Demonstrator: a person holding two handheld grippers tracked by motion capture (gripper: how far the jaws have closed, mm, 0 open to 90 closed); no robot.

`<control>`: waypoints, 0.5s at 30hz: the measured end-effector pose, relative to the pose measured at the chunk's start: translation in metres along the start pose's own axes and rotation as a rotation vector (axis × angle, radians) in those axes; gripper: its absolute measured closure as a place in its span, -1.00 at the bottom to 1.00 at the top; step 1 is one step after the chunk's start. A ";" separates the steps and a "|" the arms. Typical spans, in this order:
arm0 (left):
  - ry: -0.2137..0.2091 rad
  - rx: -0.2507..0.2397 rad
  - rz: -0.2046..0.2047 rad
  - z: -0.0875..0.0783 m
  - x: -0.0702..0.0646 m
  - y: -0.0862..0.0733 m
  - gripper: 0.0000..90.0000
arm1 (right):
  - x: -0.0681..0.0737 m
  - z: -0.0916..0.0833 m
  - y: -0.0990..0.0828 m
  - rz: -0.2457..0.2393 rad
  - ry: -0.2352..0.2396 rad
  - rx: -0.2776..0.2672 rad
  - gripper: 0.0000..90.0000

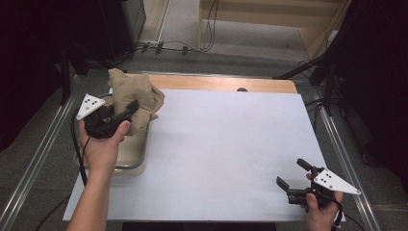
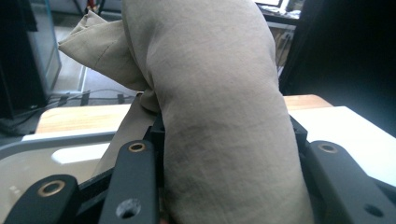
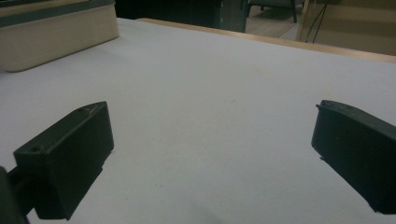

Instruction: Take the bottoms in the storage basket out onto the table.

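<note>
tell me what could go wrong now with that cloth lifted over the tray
1. The left hand-held gripper pinches only one bunched fold of the beige cloth; the fabric could slip out as it is carried.
2. The cloth hangs low over the metal tray, so it might catch the rim and drag the tray along.
3. The right hand-held gripper rests open, far across the white board, so it probably cannot catch a drop.
</note>
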State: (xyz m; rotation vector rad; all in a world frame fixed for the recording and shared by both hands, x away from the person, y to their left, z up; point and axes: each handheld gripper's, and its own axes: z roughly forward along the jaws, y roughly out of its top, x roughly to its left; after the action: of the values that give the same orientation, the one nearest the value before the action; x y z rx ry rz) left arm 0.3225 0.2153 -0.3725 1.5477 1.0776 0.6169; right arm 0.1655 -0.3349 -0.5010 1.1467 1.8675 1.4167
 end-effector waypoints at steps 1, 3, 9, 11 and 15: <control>-0.007 -0.002 0.006 0.000 -0.003 0.001 0.20 | 0.000 0.000 0.000 0.000 0.002 -0.001 -1.00; -0.019 -0.011 0.013 0.000 -0.009 0.001 0.20 | 0.000 0.000 0.000 0.000 0.001 -0.002 -1.00; -0.064 -0.017 0.027 0.003 -0.025 0.001 0.20 | 0.000 0.000 0.000 0.002 0.002 -0.004 -1.00; -0.091 -0.025 0.026 0.003 -0.029 0.000 0.20 | 0.000 0.000 0.000 0.002 0.001 -0.003 -1.00; -0.108 -0.024 0.028 0.004 -0.036 -0.001 0.19 | 0.000 0.000 0.000 0.001 0.001 -0.004 -1.00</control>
State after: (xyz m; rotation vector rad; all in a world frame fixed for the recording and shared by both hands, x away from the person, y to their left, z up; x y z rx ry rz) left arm 0.3091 0.1819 -0.3686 1.5597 0.9660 0.5571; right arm 0.1654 -0.3351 -0.5012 1.1447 1.8641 1.4214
